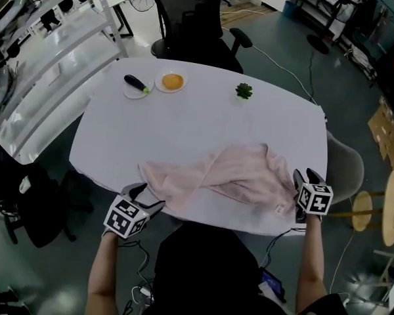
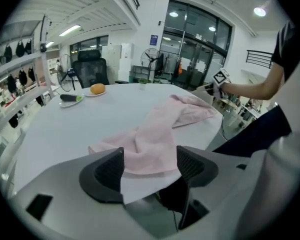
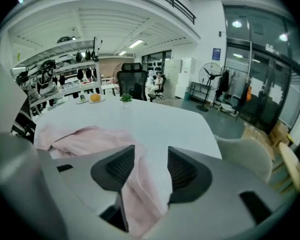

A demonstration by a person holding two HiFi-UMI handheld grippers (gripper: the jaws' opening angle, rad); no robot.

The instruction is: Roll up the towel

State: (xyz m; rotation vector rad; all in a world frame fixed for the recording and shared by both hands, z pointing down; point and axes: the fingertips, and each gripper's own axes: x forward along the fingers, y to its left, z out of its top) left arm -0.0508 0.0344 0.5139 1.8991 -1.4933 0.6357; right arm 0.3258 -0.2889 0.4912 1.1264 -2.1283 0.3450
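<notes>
**Q:** Head view, what do you log?

**A:** I see the pink towel (image 1: 230, 176) lying crumpled along the near edge of the white table (image 1: 184, 120). It is spread out, with no roll formed. The left gripper (image 1: 146, 197) sits at the towel's left end and the right gripper (image 1: 306, 176) at its right end, both at the table edge. On the far side are a plate (image 1: 173, 82) with something orange on it, a second plate (image 1: 137, 86) with a dark object, and a small green plant (image 1: 243, 91), all well apart from the cloth.

**Q:** Left gripper view?

**A:** I read the left gripper (image 2: 149, 159) as spread wide. The towel (image 2: 155, 134) lies on the table just beyond the gap, and neither pad presses on it. Across the table I see the right gripper (image 2: 217, 81) in a hand.

**Q:** Right gripper view?

**A:** The right gripper (image 3: 151, 159) has its jaws moderately apart. A fold of the towel (image 3: 90, 136) runs down through the gap, closer to the left pad. I see no pinch, because the right pad stands clear of the cloth.
</notes>
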